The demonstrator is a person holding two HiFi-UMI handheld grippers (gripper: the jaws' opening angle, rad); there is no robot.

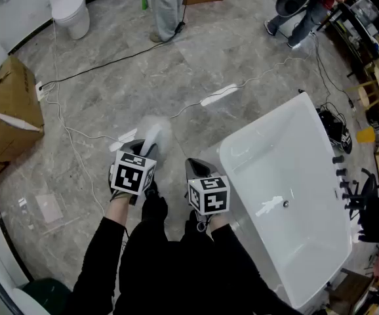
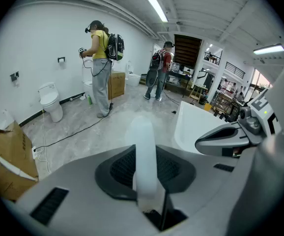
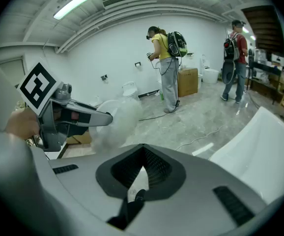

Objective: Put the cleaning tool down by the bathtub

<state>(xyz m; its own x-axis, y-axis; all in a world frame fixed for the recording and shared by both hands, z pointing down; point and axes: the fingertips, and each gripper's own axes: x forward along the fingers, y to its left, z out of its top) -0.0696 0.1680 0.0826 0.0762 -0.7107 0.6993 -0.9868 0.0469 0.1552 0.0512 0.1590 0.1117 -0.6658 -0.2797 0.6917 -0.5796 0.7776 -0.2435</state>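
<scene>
Head view: black-and-white square markers on each gripper's cube; print on cardboard box (image 1: 9, 107) too small to read. Both sleeved arms reach forward and down, side by side, beside bathtub (image 1: 261, 126). Left gripper (image 1: 143, 151) clamps white handle of cleaning tool (image 1: 153, 133), fluffy head ahead, above floor. Right gripper (image 1: 196, 169) jaws together, nothing between.

Left hand-held gripper (image 1: 143, 151) low centre, blurred white cleaning tool (image 1: 154, 134) sticking out of its front above grey floor (image 1: 229, 51); right hand-held gripper (image 1: 197, 168) just beside white bathtub (image 1: 307, 169); cardboard box (image 1: 9, 110) at left; toilet (image 1: 71, 8) top left
</scene>
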